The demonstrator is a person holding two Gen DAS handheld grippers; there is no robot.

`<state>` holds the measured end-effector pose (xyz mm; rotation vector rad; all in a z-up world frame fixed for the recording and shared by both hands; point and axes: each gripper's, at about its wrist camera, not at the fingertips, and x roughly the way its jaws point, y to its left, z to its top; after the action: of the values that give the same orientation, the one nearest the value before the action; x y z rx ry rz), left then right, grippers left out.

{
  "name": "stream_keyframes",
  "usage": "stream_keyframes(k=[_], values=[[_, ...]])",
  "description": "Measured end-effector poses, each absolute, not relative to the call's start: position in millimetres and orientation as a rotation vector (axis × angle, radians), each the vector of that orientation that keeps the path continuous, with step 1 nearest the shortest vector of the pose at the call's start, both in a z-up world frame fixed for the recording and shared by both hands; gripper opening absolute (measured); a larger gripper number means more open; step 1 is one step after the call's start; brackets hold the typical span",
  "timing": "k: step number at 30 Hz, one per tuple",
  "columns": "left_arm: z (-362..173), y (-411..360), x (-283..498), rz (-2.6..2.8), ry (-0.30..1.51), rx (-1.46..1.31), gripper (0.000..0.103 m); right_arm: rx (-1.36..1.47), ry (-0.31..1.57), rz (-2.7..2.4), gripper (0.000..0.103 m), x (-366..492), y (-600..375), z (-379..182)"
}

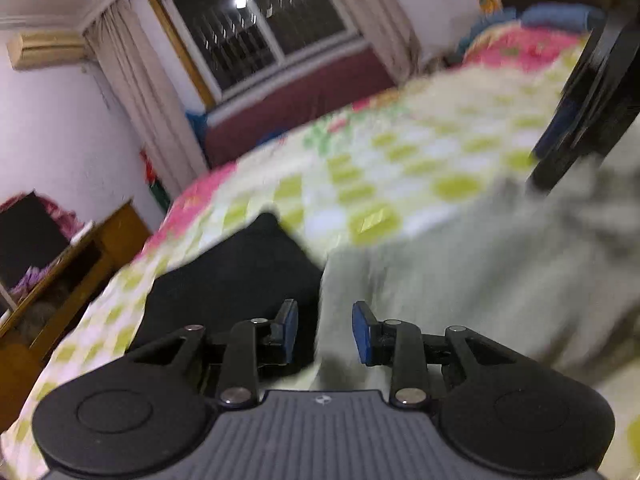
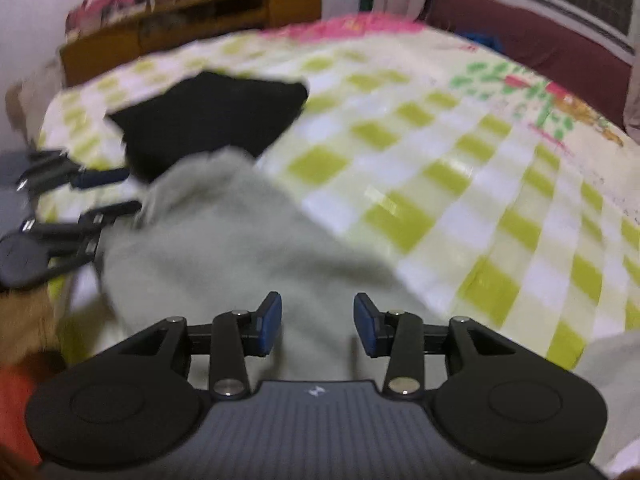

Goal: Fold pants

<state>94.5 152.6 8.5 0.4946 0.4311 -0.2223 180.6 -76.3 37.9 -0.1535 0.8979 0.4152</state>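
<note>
**Both jaws apart, nothing gripped, grey pants on the bed**

Jaws on both grippers stand apart with clear gaps between the blue pads. Left gripper (image 1: 325,330) hovers over the near edge of the grey pants (image 1: 460,280); its left pad sits in front of a black garment (image 1: 240,276), its right pad in front of the grey fabric. No cloth visibly pinched between them.

Right gripper (image 2: 317,324) is also spread wide, with the grey pants (image 2: 224,240) directly ahead and beneath. The fabric runs away from it toward the black garment (image 2: 208,120), which lies just beyond the far end of the pants, apparently touching or slightly overlapped (motion blur makes the boundary hard to call).

In the right wrist view the left gripper (image 2: 116,196) shows at the left edge, fingers pointing in at the far end of the pants, one finger above the fabric edge and one at it. In the left wrist view the right gripper (image 1: 568,132) appears at the upper right as a dark blurred shape above the pants.

Everything rests on a bedspread (image 2: 440,168) checked in lime and white with pink floral borders. Behind it: a window (image 1: 260,28) with curtains, an air conditioner (image 1: 44,50) on the wall, and a wooden cabinet (image 2: 192,24) beside the bed.
</note>
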Motion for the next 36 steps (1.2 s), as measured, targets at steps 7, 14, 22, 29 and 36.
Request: stream_keyframes(k=[7, 14, 22, 29, 36], values=[[-35, 141, 122, -0.206, 0.563, 0.610, 0.049, -0.087, 1.004, 0.300, 0.042, 211, -79, -19], [-1, 112, 108, -0.234, 0.496, 0.582, 0.049, 0.079, 0.908, 0.044, 0.044, 148, -189, 24], [29, 19, 91, -0.535, 0.497, 0.462, 0.050, 0.387, 0.863, -0.335, 0.047, 107, -346, 22], [15, -36, 62, -0.674, 0.554, 0.498, 0.051, 0.719, 0.799, -0.356, 0.048, 107, -402, -20], [10, -65, 48, -0.715, 0.546, 0.541, 0.051, 0.778, 0.739, -0.341, 0.044, 129, -422, -30]])
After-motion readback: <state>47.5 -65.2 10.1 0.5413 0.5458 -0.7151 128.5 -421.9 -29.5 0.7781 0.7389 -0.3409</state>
